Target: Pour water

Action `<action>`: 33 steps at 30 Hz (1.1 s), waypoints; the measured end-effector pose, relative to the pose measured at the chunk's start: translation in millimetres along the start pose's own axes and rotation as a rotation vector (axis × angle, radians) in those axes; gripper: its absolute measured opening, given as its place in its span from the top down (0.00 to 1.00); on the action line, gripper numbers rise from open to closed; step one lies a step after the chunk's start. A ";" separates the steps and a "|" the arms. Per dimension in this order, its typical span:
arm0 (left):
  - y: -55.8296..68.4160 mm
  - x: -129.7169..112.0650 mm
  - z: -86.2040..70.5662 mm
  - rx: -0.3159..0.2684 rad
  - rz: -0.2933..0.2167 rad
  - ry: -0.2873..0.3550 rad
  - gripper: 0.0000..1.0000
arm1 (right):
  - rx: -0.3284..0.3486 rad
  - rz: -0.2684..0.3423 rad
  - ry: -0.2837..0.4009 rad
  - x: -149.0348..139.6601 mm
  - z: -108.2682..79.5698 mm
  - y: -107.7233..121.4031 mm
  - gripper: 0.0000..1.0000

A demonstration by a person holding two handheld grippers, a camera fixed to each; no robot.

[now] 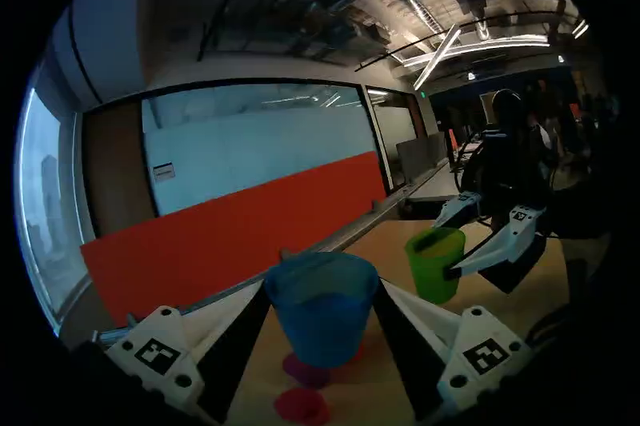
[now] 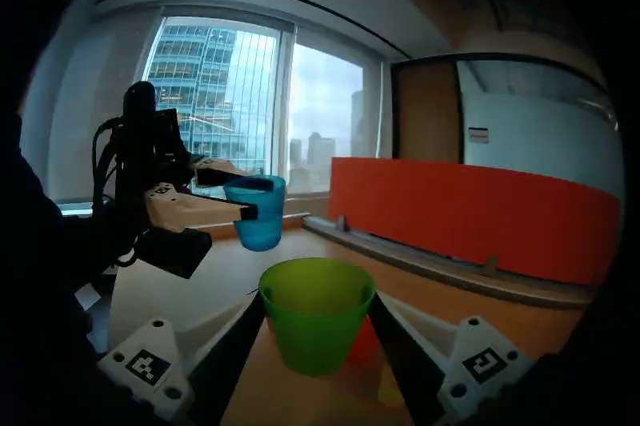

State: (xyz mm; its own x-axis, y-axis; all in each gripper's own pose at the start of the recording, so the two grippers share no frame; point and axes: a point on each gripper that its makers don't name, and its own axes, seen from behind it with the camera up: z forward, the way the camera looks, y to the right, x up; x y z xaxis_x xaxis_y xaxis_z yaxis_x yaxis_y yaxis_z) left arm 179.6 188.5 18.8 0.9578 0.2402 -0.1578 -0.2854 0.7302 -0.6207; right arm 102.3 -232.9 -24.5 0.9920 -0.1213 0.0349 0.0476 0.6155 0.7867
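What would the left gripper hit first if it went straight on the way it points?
Probably the orange panel, though depth is unclear; the green cup sits off to the right.

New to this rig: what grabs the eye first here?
The blue cup, clamped in the left gripper front and centre, and the green cup likewise held by the right gripper. Behind the table runs a bright orange panel, with towers through the window.

Translucent blue plastic cup [image 1: 322,310]; lime-green plastic cup [image 2: 318,314]. White plastic gripper fingers [image 1: 192,326] — black-and-white square markers. Orange-red flat wall panel [image 1: 232,234]; tan wooden tabletop [image 1: 392,238].
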 end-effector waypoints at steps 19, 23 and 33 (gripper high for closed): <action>-3.3 34.7 6.0 0.042 0.213 0.009 0.13 | 0.069 -0.003 0.009 -2.6 17.3 -25.7 0.09; -5.1 39.3 7.2 0.050 0.247 0.010 0.13 | 0.081 -0.012 0.006 -3.4 21.2 -30.7 0.09; -7.6 52.5 7.4 0.062 0.334 0.017 0.13 | 0.110 -0.026 0.000 -6.5 30.4 -43.6 0.09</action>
State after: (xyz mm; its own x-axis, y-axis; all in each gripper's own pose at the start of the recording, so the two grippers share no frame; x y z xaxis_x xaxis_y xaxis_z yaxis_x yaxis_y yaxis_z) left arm 231.8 200.3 20.9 0.8114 0.4623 -0.3576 -0.5844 0.6506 -0.4851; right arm 90.2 -282.7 -40.3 0.9905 -0.1367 0.0134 0.0606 0.5226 0.8504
